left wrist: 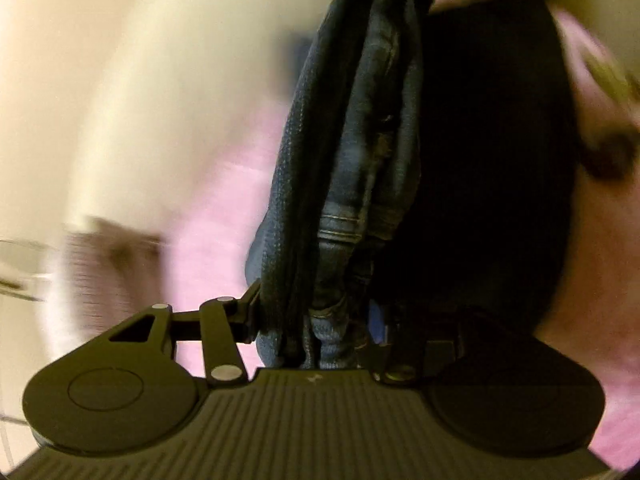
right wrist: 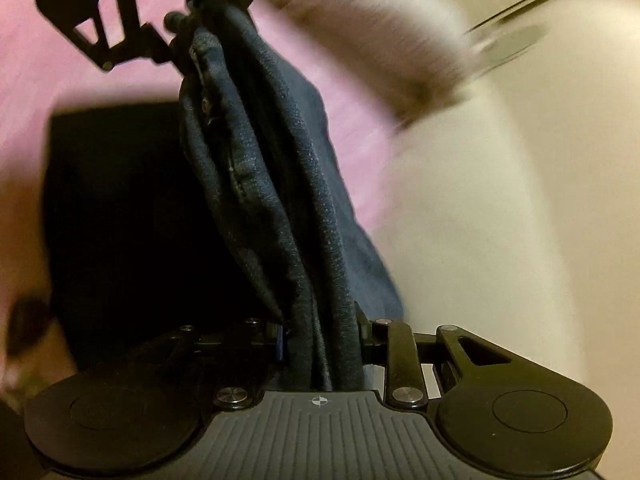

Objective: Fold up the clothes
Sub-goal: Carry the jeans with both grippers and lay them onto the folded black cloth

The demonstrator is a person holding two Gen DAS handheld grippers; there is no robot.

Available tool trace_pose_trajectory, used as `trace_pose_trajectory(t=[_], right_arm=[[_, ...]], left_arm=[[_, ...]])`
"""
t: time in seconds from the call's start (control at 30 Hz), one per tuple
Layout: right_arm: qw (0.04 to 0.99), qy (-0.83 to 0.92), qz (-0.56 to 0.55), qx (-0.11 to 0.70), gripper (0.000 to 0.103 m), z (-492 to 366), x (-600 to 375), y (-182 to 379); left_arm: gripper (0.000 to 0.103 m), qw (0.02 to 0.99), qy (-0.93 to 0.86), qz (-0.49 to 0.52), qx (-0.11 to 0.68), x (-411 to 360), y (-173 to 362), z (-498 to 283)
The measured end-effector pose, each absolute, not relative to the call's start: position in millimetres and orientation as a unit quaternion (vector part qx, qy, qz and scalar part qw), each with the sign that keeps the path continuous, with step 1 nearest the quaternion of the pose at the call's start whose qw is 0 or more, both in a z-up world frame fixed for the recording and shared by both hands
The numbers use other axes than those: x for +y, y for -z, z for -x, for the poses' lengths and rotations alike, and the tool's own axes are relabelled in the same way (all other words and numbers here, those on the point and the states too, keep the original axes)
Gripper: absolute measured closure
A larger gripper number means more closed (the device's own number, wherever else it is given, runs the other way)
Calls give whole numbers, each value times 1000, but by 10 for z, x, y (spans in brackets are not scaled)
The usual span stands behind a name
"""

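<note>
Underneath, a blurred pink surface [left wrist: 224,208] meets pale cream walls [left wrist: 120,80]. Left gripper [left wrist: 316,336] clamps a bunched edge of the one dark denim garment [left wrist: 360,140]; right gripper [right wrist: 320,344] grips the other end of it [right wrist: 272,184]. Between the two grippers the cloth hangs stretched in thick folds above the pink surface.
</note>
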State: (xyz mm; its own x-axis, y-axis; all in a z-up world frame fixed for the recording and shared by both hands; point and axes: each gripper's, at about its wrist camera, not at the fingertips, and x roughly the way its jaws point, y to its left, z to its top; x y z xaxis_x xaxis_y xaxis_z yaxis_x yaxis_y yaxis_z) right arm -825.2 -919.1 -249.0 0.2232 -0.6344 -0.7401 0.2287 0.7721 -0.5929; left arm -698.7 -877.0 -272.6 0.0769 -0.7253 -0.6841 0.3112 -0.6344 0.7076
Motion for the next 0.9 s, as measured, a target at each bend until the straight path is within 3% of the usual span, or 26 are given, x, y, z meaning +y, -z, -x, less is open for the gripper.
trace_pose_trajectory(t=[0.07, 0.23, 0.33, 0.47, 0.63, 0.77, 0.9], right_arm=[[762, 256, 169, 570, 68, 8321, -9131, 2811], [768, 261, 194, 553, 61, 8544, -8915, 2883], [772, 262, 179, 551, 61, 8539, -8933, 2834], [779, 271, 142, 547, 72, 8545, -9052, 2702], [786, 277, 135, 536, 72, 8591, -8766, 2493], [775, 254, 143, 561, 67, 8525, -8596, 2805], [780, 255, 129, 557, 66, 8574, -8639, 2743]], left_arm=[[55, 373, 652, -643, -148, -8739, 3073, 7047], [55, 378, 660, -630, -157, -8690, 3071, 6964], [56, 375, 665, -627, -155, -8717, 3050, 6979], [59, 388, 668, -613, -164, -8659, 2950, 6932], [58, 395, 669, -608, -164, -8502, 2962, 6925], [58, 373, 652, -637, -172, -8479, 3313, 7028], [59, 384, 662, -623, -161, -8433, 3174, 7010]])
